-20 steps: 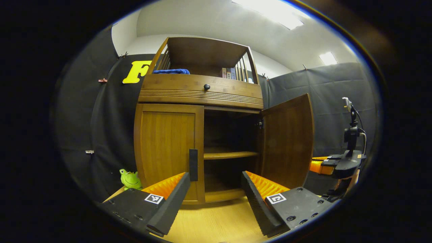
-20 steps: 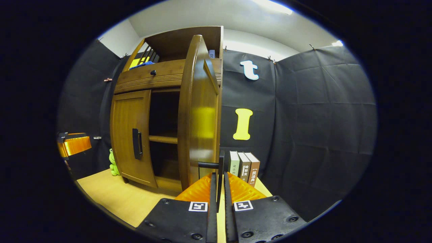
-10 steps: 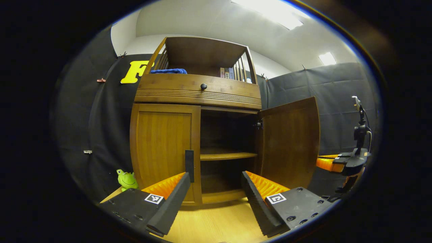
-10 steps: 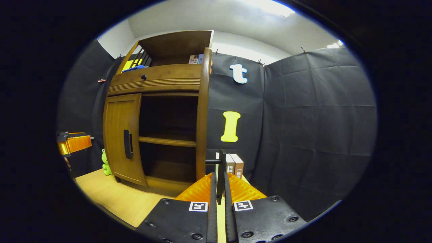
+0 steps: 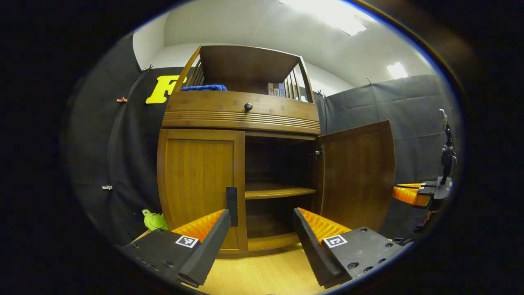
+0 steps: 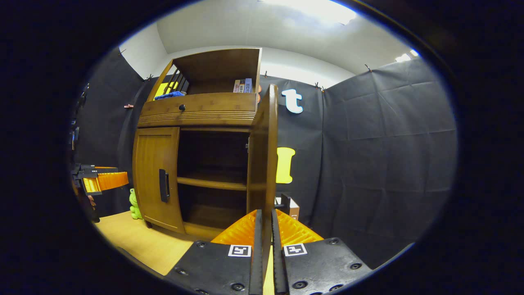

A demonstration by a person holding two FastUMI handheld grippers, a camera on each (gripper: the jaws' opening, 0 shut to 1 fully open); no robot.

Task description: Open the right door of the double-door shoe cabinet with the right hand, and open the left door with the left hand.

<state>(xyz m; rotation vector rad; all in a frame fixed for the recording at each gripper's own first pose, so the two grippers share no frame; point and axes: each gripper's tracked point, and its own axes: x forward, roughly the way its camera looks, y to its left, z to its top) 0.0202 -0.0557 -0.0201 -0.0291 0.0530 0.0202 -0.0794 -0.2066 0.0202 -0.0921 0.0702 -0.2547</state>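
Swung wider, right door (image 6: 262, 164) between right gripper (image 6: 264, 229) fingers.

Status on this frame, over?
Left gripper open, before handle of closed left door. Right gripper nearly closed at open right door; grip unclear. Nothing blocking.

The left hand-held gripper (image 5: 262, 229) has two wedge-shaped fingers (image 5: 204, 250) with ribbed inner faces, dark bodies with small screws, and a square black-and-white marker on each. The right hand-held gripper (image 6: 264, 241) has the same build and markers.
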